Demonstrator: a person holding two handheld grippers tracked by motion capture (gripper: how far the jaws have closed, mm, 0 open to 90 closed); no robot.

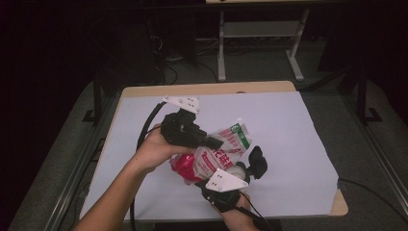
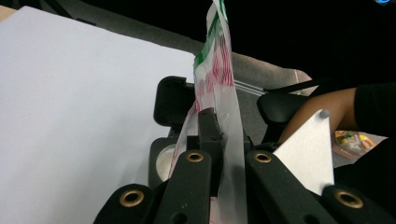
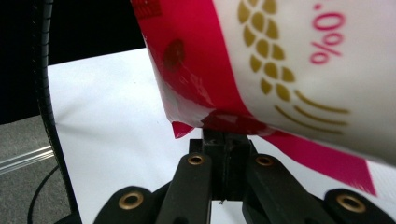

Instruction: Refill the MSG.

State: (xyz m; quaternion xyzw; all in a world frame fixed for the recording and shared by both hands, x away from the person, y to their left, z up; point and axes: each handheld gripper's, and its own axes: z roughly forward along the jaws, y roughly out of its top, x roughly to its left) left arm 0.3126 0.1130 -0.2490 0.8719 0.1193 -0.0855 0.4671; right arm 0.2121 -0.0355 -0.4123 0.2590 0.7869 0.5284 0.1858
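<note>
A plastic bag (image 1: 225,144), printed white, red and green, is held above the white-covered table (image 1: 288,144) between both grippers. My left gripper (image 1: 215,142) reaches in from the left, shut on the bag's thin upper edge; in the left gripper view its jaws (image 2: 211,128) pinch the film, and the bag (image 2: 215,70) rises edge-on above them. My right gripper (image 1: 207,177) sits below near the front edge, shut on the bag's red bottom seam. In the right gripper view its jaws (image 3: 225,137) clamp that seam under the bag (image 3: 280,56).
The table's wooden rim (image 1: 211,88) shows at the back and at the front right corner (image 1: 340,208). Grey carpet (image 1: 375,159) surrounds the table, with a metal desk frame (image 1: 260,33) behind. A black cable (image 3: 44,93) trails from the left gripper.
</note>
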